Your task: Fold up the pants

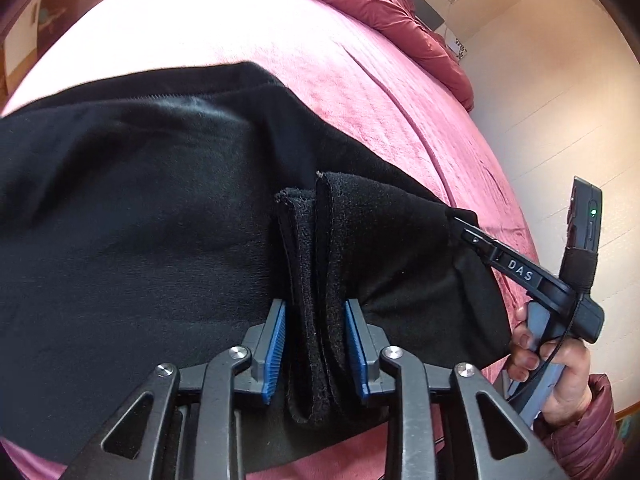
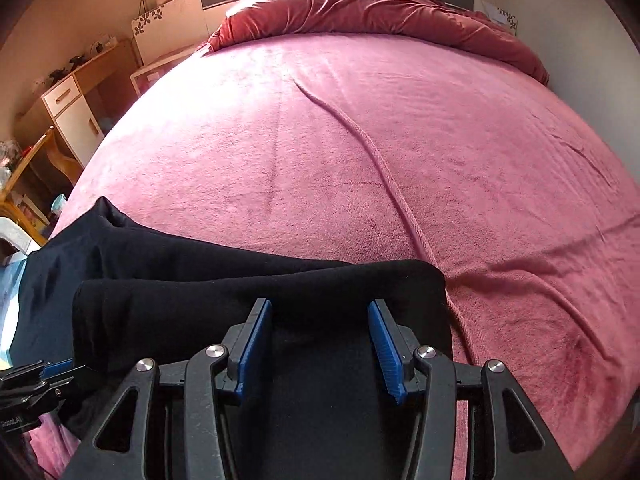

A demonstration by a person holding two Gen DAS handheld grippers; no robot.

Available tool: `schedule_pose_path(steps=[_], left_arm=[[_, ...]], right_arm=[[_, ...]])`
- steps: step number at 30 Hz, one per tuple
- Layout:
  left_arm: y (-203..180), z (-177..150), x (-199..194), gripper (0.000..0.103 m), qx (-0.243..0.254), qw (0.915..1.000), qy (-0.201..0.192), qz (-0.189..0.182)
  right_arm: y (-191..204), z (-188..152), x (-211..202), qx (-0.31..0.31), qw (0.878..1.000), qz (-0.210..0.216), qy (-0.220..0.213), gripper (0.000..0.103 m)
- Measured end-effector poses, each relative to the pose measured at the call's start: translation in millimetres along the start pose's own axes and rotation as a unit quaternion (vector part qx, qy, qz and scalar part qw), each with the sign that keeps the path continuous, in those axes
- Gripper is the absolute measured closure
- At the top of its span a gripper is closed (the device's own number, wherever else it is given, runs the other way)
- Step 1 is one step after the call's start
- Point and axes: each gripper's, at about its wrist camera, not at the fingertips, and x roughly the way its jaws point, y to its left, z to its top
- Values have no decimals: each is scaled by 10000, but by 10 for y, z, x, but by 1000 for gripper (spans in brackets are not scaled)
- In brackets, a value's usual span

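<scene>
**Claws on one pair of black pants, bed below**

Left wrist view: left claw (image 1: 316, 344) has its two blue pads (image 1: 275, 354) set part-way in, with a thick bundle of folded black hem or waistband standing upright between them; both pads press on the cloth, so it is gripped. One pair of pants (image 1: 140, 208) spreads from 9 o'clock across the middle, lying on the pink bed (image 1: 360, 92). At 3 to 4 o'clock the right claw (image 1: 464, 224) reaches into the pants' far edge, its tips buried in the fabric, so its opening cannot be read here. One hand (image 1: 560, 376) in a maroon sleeve holds its handle. One crumpled red duvet (image 1: 380, 0) lies at 12 to 1 o'clock.

Right wrist view: right claw (image 2: 320, 344) stands wide open, two blue pads well apart, holding nothing; the folded pants (image 2: 260, 292) lie flat beneath and just ahead of it, running off toward 9 o'clock. Part of the left claw (image 2: 36, 380) shows at 8 o'clock beside the cloth. Bed sheet (image 2: 400, 152) fills the centre, the duvet (image 2: 380, 4) at 12. One white-and-wood cabinet (image 2: 76, 108) stands at 10 o'clock.
</scene>
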Motion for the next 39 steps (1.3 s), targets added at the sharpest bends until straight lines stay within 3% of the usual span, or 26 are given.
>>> schedule_pose_path(steps=[4,8,15,18,23,33,37,39], left_arm=[[4,-88,-208,69,103,9989,-231,393],[98,-118,-510,69,160,9938,-552,951],[274,-292,-902,68,12,9871,-853,1352],[410,-347,-948,68,-70,9854,-910,1435],[490,-394,-914,68,-137,9841,-946,1500],[605,-429,-998,64,-357,9863,-891,1341],[959,-445,-1180,62,-1190,9866,-792,785],[1244,-476,-1352,61,-1859,9780,-829,452]], right_arm=[[198,-18,-174,-170,9995,131,-236,51],[506,-144,-303,-416,9973,563,-221,51],[1072,-502,-363,-889,9890,1182,73,52],[1252,-663,-335,-1046,9863,1262,199,55],[1360,-746,-160,-1084,9852,1268,401,69],[1439,-822,-57,-1157,9865,1109,321,69],[1417,-859,-54,-1070,9869,1171,294,69],[1393,-860,-52,-1013,9870,1216,289,69]])
